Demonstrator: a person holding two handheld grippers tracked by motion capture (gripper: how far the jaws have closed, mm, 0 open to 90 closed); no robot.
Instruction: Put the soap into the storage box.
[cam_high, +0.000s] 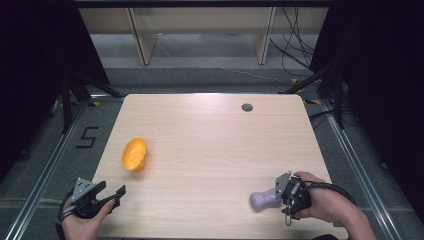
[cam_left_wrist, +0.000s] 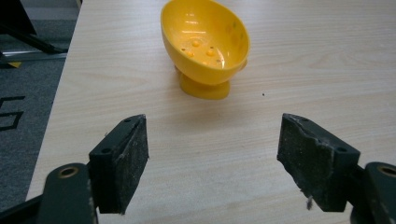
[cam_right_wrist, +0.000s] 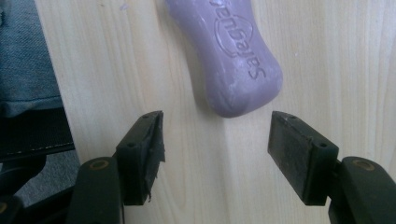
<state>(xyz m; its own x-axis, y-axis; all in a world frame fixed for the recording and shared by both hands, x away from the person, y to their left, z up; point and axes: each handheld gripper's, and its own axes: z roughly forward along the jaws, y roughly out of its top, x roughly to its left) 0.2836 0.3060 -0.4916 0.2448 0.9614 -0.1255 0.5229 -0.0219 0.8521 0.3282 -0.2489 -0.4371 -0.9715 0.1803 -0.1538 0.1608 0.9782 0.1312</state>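
A yellow footed bowl (cam_high: 134, 154) (cam_left_wrist: 205, 44) with small holes in its bottom stands tilted on the left part of the wooden table (cam_high: 210, 145). My left gripper (cam_high: 112, 196) (cam_left_wrist: 212, 156) is open at the table's near left corner, facing the bowl from a short way off. A purple bar of soap (cam_high: 264, 199) (cam_right_wrist: 229, 51) with stamped lettering lies flat near the front right edge. My right gripper (cam_high: 281, 192) (cam_right_wrist: 215, 144) is open just behind the soap's rounded end, with nothing between its pads.
A small round grommet (cam_high: 247, 107) sits in the table near its far edge. Grey floor and a black rail (cam_high: 45, 170) run along the table's left side, with a painted mark (cam_high: 87, 137). Cables and wooden legs lie beyond the far edge.
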